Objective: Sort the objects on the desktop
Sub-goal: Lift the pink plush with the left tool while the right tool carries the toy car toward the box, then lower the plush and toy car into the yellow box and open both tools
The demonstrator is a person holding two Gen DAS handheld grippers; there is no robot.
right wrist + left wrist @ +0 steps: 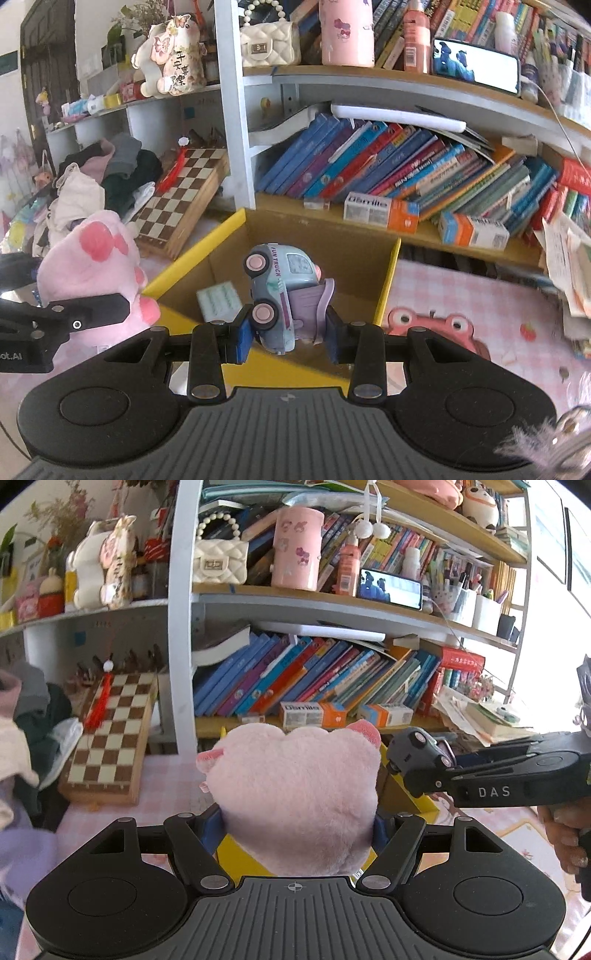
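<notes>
My left gripper is shut on a pink plush pig, held above the near left edge of a yellow-rimmed cardboard box. The pig also shows at the left of the right wrist view. My right gripper is shut on a pale blue toy truck, tipped on its side, over the open box. In the left wrist view the right gripper reaches in from the right with the truck. A pale green flat item lies inside the box.
A chessboard box leans at the left by a heap of clothes. The bookshelf with leaning books and small cartons stands behind the box. The pink tablecloth lies to the right, loose papers at its far edge.
</notes>
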